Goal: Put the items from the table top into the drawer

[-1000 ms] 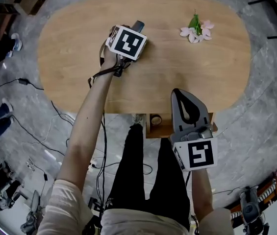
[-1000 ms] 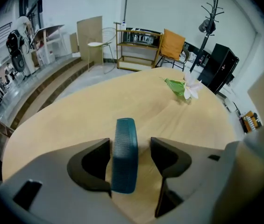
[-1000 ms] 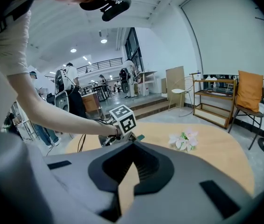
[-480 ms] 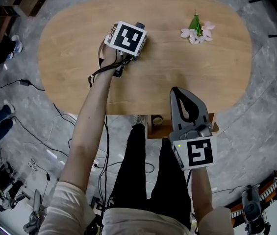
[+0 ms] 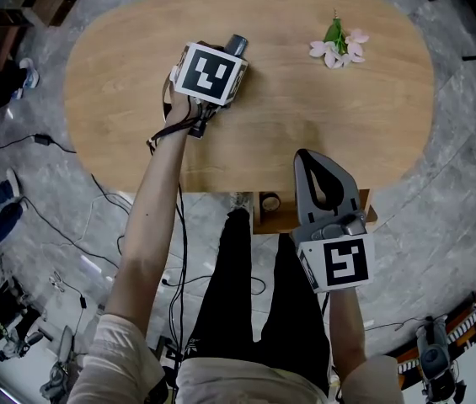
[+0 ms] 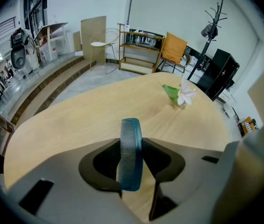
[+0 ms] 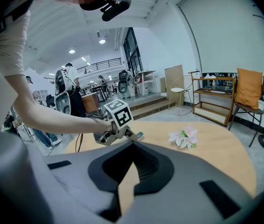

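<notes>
A teal comb [image 6: 131, 157] stands on edge between the pads of my left gripper [image 6: 132, 141], whose jaws have just been closing and now pinch it. In the head view the comb's end [image 5: 237, 43] pokes out past the left gripper [image 5: 231, 53] over the oval wooden table [image 5: 136, 99]. A pink and white flower sprig [image 5: 337, 50] lies at the table's far right. My right gripper [image 5: 305, 156] is shut and holds nothing, hovering above the table's near edge. Beneath it the open drawer [image 5: 280, 223] juts out with a small round thing inside.
Cables trail over the grey floor [image 5: 69, 225] left of the table, and my legs stand next to the drawer. A shelf unit [image 6: 139, 55], a chair with an orange cushion [image 6: 174, 50] and a coat stand [image 6: 213, 27] line the wall beyond the table.
The left gripper's marker cube has shifted slightly left and tilted, the comb's end still showing past it. The right gripper has not moved.
</notes>
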A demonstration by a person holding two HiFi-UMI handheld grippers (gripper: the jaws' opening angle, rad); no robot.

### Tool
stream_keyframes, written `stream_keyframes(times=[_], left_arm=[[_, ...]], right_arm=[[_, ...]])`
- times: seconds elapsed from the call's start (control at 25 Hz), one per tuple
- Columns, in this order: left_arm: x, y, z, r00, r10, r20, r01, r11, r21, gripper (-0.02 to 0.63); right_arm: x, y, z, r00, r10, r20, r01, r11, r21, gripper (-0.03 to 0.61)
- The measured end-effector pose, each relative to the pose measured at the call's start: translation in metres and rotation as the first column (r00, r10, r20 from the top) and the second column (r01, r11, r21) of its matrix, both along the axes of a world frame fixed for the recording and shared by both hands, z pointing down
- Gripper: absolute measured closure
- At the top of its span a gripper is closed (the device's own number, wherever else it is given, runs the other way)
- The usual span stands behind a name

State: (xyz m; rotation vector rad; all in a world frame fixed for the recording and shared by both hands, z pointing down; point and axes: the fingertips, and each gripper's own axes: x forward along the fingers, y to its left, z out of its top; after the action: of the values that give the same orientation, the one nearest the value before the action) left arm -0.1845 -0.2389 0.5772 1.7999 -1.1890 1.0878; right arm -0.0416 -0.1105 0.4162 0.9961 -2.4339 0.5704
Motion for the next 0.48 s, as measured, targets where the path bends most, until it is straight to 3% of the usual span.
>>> stream_keyframes(times=[0.12, 0.2, 0.36, 0.48], left_arm=[[0.013, 0.008, -0.042, 0.999, -0.004, -0.04, 0.009, 0.991, 0.131, 0.459], [0.023, 0.019, -0.083, 0.997, -0.016, -0.07, 0.032, 0.972, 0.232, 0.459], [0.042, 0.052, -0.163, 0.99, -0.058, -0.132, 0.107, 0.91, 0.401, 0.459], [0.059, 0.08, -0.207, 0.981, -0.069, -0.179, 0.149, 0.863, 0.482, 0.459]], right_arm=[[0.003, 0.003, -0.003, 1.0, 0.001, 0.003, -0.001, 1.0, 0.007, 0.574], [0.006, 0.006, -0.009, 1.0, 0.003, 0.006, -0.003, 1.0, 0.016, 0.574], [0.017, 0.011, -0.025, 1.0, 0.014, 0.01, -0.014, 0.999, 0.042, 0.574], [0.026, 0.018, -0.038, 1.0, 0.019, 0.012, -0.02, 0.998, 0.061, 0.574]])
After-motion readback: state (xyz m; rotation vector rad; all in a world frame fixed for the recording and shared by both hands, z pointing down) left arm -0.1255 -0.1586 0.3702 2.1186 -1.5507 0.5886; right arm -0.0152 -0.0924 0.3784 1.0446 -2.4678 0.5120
